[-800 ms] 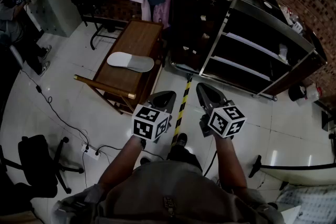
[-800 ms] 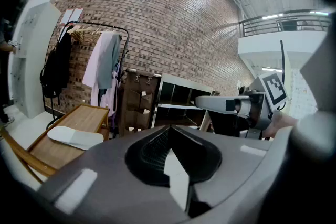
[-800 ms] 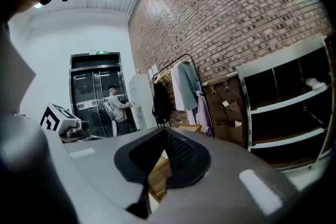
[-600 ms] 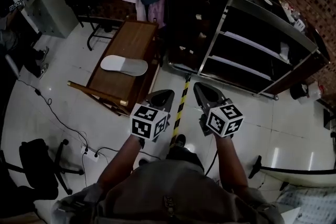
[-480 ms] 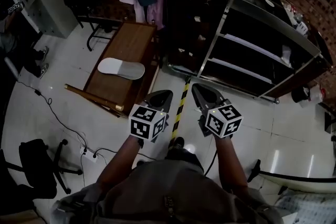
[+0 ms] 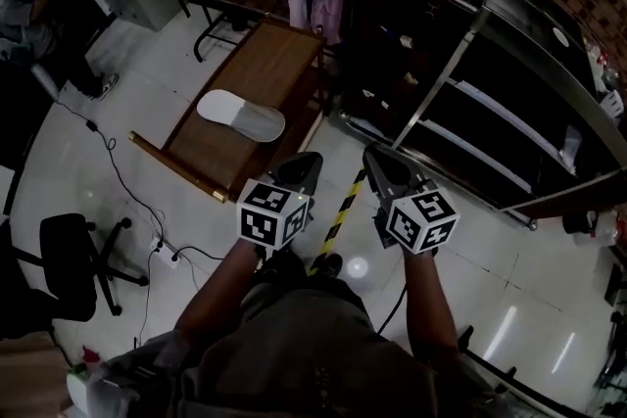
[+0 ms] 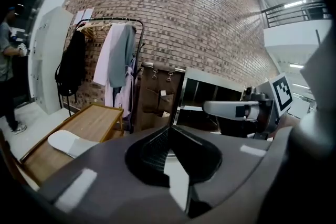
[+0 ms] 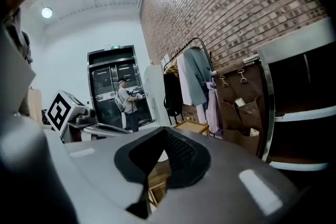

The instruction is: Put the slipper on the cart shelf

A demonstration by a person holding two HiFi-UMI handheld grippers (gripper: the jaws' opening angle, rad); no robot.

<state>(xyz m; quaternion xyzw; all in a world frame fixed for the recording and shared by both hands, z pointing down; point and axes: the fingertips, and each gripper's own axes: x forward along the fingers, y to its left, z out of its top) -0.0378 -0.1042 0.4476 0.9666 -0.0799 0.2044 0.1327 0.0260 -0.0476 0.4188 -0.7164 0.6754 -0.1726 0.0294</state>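
White slipper (image 6: 241, 115) lay on the wooden table (image 6: 269, 64); I held L gripper (image 6: 302, 169) & R gripper (image 6: 380, 166) short of the table, jaws shut on nothing, pickup not begun; cart shelf (image 6: 505, 144) stood right of the table

Low wooden table (image 6: 279, 64) ahead and to left of left gripper (image 6: 307, 162), well apart from it. White-and-grey slipper (image 6: 241, 116) flat on tabletop, toward end nearer gripper. Dark cart (image 6: 451, 73) ahead and to right of right gripper (image 6: 377, 157), shelves (image 6: 500, 117) in tiers. White tiled floor (image 6: 147, 113) beneath both grippers. Yellow-black striped tape (image 6: 343, 201) on floor between them. Power strip (image 6: 163, 255) with cable and black office chair (image 6: 73, 259) on floor, well left of left gripper.
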